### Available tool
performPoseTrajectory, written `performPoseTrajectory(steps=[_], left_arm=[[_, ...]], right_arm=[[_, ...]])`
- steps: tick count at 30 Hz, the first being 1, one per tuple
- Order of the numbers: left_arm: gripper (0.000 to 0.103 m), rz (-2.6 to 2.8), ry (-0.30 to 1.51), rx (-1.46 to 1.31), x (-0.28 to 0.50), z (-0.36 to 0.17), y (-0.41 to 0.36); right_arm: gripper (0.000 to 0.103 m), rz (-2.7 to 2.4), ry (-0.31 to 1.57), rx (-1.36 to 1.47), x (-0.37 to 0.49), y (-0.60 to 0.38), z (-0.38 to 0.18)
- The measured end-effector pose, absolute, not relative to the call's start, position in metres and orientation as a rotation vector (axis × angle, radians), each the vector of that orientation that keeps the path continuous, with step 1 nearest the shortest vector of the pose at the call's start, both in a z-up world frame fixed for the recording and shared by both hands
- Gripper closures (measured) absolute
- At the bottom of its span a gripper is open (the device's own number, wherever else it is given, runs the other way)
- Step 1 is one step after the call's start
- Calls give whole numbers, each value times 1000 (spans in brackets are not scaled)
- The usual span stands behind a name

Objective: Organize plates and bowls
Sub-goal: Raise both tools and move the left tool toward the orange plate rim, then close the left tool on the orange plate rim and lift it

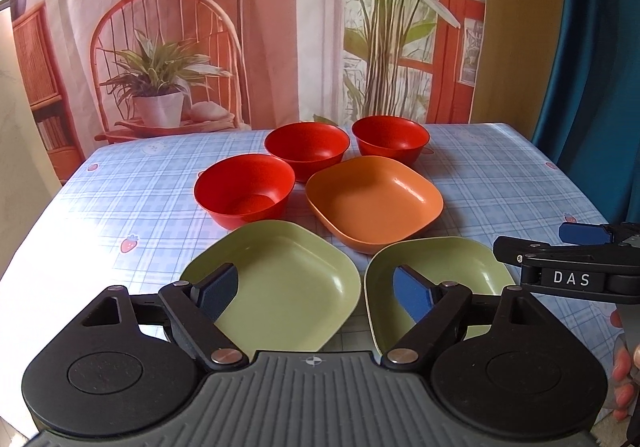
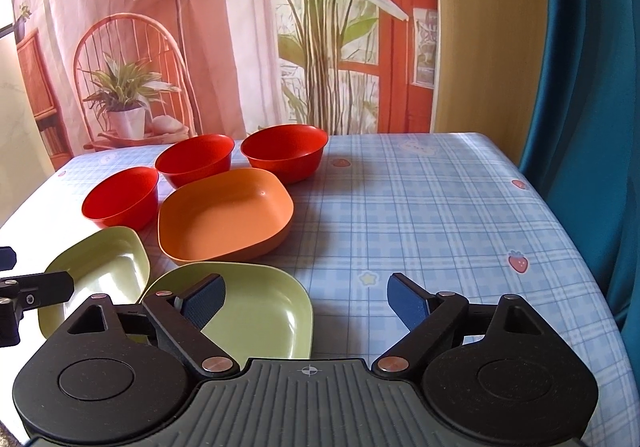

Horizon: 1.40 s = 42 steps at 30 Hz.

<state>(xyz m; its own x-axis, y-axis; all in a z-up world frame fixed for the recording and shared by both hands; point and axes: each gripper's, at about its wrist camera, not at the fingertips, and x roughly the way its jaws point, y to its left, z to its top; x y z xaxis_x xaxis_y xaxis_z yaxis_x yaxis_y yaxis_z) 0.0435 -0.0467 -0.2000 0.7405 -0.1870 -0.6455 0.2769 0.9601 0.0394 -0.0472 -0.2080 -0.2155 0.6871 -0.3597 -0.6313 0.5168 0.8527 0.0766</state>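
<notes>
Three red round bowls stand on the checked table: front left (image 1: 242,195) (image 2: 122,197), middle (image 1: 307,149) (image 2: 195,159), far right (image 1: 390,141) (image 2: 285,157). An orange square plate (image 1: 374,201) (image 2: 226,215) sits in front of them. Two green square plates lie nearest me, left (image 1: 276,283) (image 2: 96,271) and right (image 1: 440,287) (image 2: 244,307). My left gripper (image 1: 316,293) is open and empty, low over both green plates. My right gripper (image 2: 306,303) is open and empty, over the right green plate's right edge; it also shows in the left wrist view (image 1: 568,247).
The table (image 2: 420,215) has a blue checked cloth with strawberry prints; bare cloth lies right of the dishes. A printed backdrop (image 1: 240,27) hangs behind the far edge. A wooden panel (image 2: 488,27) and a blue curtain (image 2: 592,87) stand at the right.
</notes>
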Motion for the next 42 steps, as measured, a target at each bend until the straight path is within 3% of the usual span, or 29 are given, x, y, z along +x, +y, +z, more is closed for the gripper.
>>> performPoseTrajectory(steps=[7, 13, 19, 25, 33, 42], left_arm=[[18, -212, 693, 99, 55, -195, -33], [26, -236, 675, 128, 82, -188, -41], [31, -224, 730, 56, 103, -192, -28], [47, -314, 793, 67, 90, -207, -38], [48, -350, 807, 91, 93, -215, -50], [50, -322, 839, 81, 167, -218, -71]], right_arm=[[20, -499, 631, 270, -47, -219, -212], [28, -466, 641, 229, -25, -233, -206], [30, -447, 646, 226, -12, -246, -201], [31, -420, 674, 315, -19, -246, -217], [37, -422, 692, 342, -21, -250, -228], [45, -381, 691, 295, 31, -271, -224]])
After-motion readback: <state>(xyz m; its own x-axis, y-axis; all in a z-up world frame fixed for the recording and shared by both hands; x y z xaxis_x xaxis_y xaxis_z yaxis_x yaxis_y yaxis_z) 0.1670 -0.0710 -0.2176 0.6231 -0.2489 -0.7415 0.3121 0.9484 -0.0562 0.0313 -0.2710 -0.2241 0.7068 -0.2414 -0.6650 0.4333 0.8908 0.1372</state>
